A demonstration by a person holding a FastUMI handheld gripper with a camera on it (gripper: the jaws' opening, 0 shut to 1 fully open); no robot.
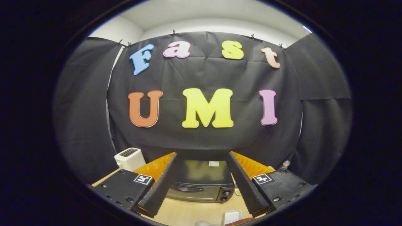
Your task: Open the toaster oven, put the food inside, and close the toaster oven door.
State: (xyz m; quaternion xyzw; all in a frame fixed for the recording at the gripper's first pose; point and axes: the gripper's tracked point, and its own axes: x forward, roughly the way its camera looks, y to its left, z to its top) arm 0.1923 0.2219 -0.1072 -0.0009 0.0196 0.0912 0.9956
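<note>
A black toaster oven (201,182) stands on the wooden table (188,213) beyond my fingers, its glass door shut, handle across the top of the door and knobs at its right side. My gripper (201,154) is open, raised above the table, with nothing between its two black ribbed fingers (160,185). The oven shows in the gap between them. Close under the fingers, a small white ridged piece (232,216) lies on the table beside something pale (204,223) that is cut off; I cannot tell which is the food.
A white slot toaster (129,158) stands at the table's back left, left of the oven. A small metal knob-like thing (285,164) pokes up at the back right. Black cloth walls close in the booth behind and on both sides.
</note>
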